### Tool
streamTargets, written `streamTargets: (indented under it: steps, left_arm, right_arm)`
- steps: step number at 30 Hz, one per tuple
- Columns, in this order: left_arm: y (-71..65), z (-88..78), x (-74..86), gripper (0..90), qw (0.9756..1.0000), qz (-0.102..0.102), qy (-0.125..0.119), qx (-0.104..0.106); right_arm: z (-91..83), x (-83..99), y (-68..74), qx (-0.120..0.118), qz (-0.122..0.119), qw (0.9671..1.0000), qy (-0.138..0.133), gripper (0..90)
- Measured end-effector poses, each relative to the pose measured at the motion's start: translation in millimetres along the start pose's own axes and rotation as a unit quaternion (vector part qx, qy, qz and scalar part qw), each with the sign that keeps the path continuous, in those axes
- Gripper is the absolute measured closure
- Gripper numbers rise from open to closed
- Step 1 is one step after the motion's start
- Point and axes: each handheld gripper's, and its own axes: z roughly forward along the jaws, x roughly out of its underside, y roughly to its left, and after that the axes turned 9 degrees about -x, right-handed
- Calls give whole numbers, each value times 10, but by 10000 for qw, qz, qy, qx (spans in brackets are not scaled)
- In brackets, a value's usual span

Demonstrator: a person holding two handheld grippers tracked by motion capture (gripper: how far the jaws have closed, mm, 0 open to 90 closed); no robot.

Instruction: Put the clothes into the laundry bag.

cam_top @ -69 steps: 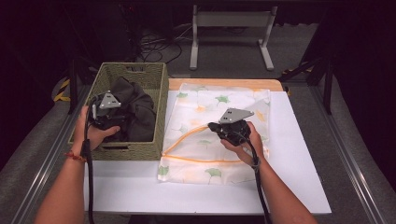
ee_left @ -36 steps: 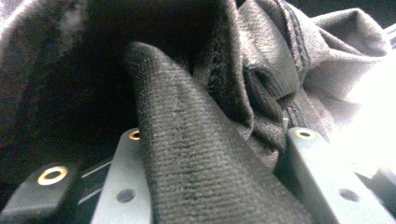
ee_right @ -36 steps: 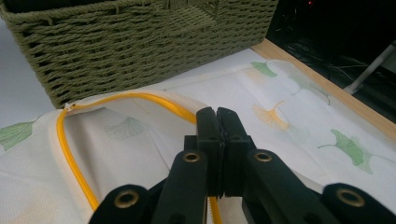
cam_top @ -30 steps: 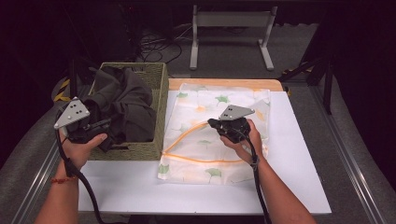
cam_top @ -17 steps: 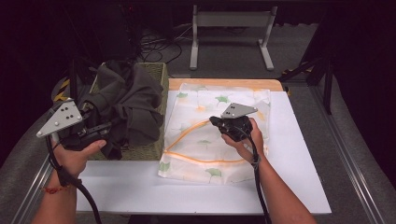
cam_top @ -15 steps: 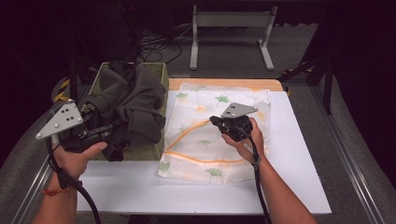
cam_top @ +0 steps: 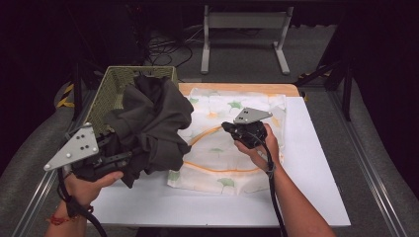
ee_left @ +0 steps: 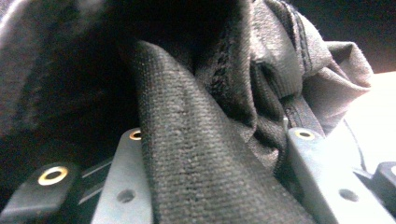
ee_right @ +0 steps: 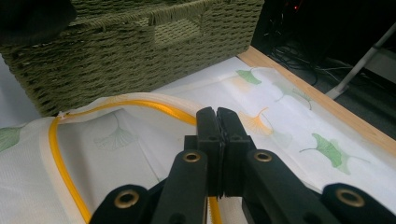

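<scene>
On the high view the left gripper (cam_top: 126, 157) sits off the near left corner of the white table (cam_top: 316, 163), gripped by the person's left hand (cam_top: 89, 185), with its grey three-cornered plate tilted up toward the left. Its jaws are clamped on a dark grey garment (cam_top: 153, 123), which hangs in a bunched heap from the gripper up to the green woven basket (cam_top: 111, 89) at the far left edge of the table; part of the cloth drapes over the basket's right rim and over the left edge of the bag beside it. In the left gripper view a thick fold of the garment (ee_left: 205, 154) lies between the two jaws and fills the gap, so the jaws stand partly apart with the cloth pinched in them. The right gripper (cam_top: 232, 129) rests over the middle of the table, held by the right hand (cam_top: 259, 145), above a white mesh laundry bag (cam_top: 222, 173) printed with green leaves and trimmed with an orange zipper curve. In the right gripper view its jaws are pressed fully together with nothing between them, the tips (ee_right: 217, 126) just above the orange zipper (ee_right: 60, 163) of the bag, and the basket's woven wall (ee_right: 130, 51) stands close behind. The bag lies flat, reaching from the table's far wooden edge (cam_top: 237, 89) toward the near side.
</scene>
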Motion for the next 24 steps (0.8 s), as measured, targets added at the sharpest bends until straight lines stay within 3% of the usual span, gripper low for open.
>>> streamTargets:
  steps: [4,9,12,17,19,22,24]
  left_arm:
    - [-136,171,52,622,9994,55,216,276]
    - [-317,386,66,622,9963,121,471,710]
    - [-399,512,56,622,9925,65,653,1029]
    - [-558,844,111,620,9864,80,1122,1197]
    - [-618,1009,148,619,9817,27,1314,1376]
    - [-701,1227,194,619,9774,127,1537,1444]
    - [-714,1358,234,618,9749,54,1653,1490]
  right_arm:
    - [0,0,1,3,-1,10000,-7,893]
    - [-7,5,-8,-7,20,10000,-11,893]
    - [-16,7,-11,3,28,10000,-19,893]
    - [-40,11,-10,4,49,10000,-29,893]
    - [-48,17,-8,-1,48,10000,-42,893]
    - [-58,30,-14,5,52,10000,-34,893]
    - [-63,44,-24,15,77,10000,-29,894]
